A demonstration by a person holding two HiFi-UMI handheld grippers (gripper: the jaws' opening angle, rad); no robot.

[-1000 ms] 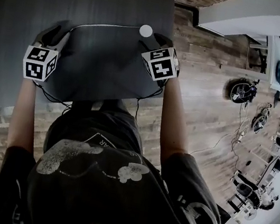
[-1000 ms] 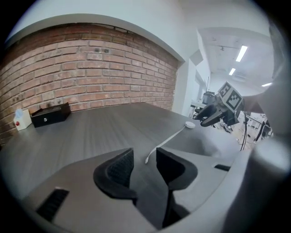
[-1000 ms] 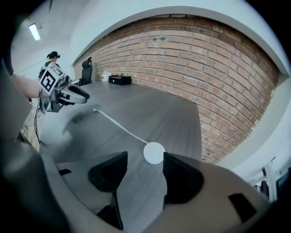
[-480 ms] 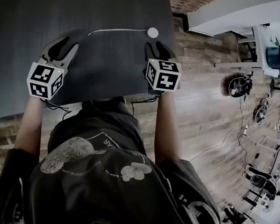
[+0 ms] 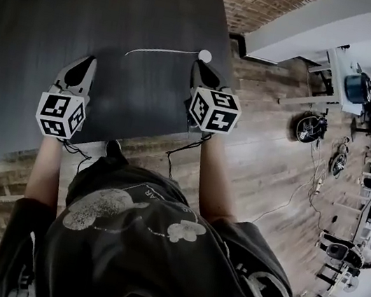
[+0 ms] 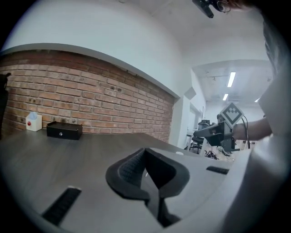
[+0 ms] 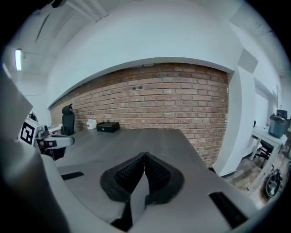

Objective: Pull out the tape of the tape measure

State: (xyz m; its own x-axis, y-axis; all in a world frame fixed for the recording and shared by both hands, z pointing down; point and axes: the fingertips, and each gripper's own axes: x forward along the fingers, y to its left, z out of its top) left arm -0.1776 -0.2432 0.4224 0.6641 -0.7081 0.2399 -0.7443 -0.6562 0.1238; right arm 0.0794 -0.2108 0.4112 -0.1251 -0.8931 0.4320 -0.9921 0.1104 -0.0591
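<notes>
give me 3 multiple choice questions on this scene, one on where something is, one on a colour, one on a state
1. Where does the tape measure case lie?
A. on the dark table, near its right edge, just ahead of the right gripper
B. on the wooden floor
C. between the left gripper's jaws

2. What colour is the case?
A. yellow
B. red
C. white

3. How do the two grippers' jaws stand?
A. both wide open
B. both shut, with nothing between them
C. one shut on the tape

Answers:
1 A, the head view shows the round case on the tabletop beyond the right gripper's tips.
2 C, it shows as a white disc.
3 B, the pads of the left gripper and of the right meet in their own views. Both have just closed on nothing.
</notes>
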